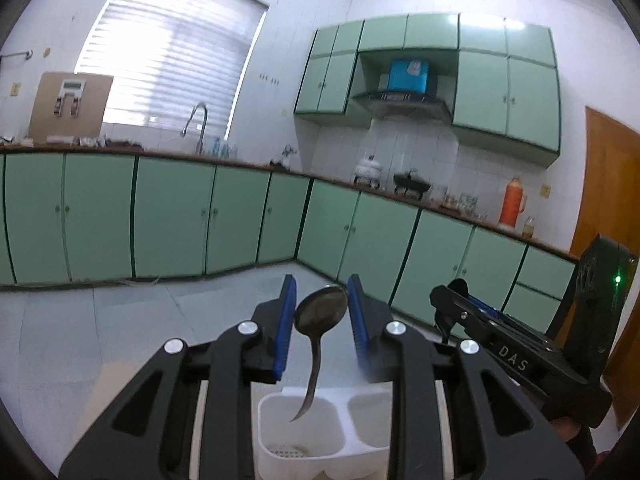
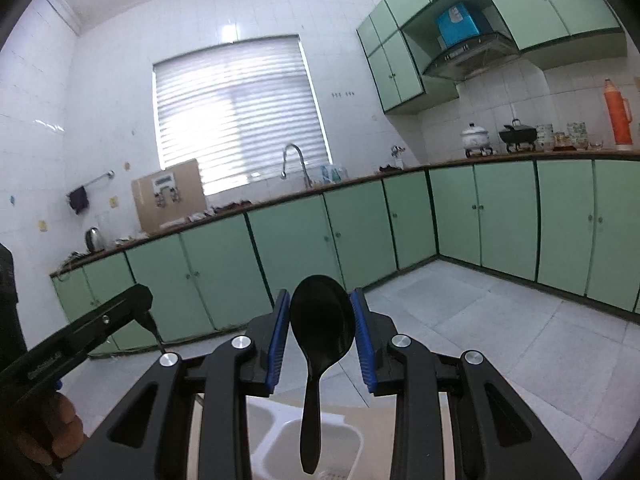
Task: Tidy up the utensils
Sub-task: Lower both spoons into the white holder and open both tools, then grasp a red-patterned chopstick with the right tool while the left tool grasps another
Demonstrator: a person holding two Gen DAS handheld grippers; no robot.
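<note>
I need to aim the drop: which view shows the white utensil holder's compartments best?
The left wrist view: the white utensil holder shows two open compartments, with the metal spoon hanging handle-down over the left one. In the right wrist view, the gripper and the black spoon hide most of it.

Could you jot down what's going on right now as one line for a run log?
left gripper: shut on metal spoon | right gripper: shut on black spoon | both handles hang above white caddy | stage: not yet dropped in
</note>
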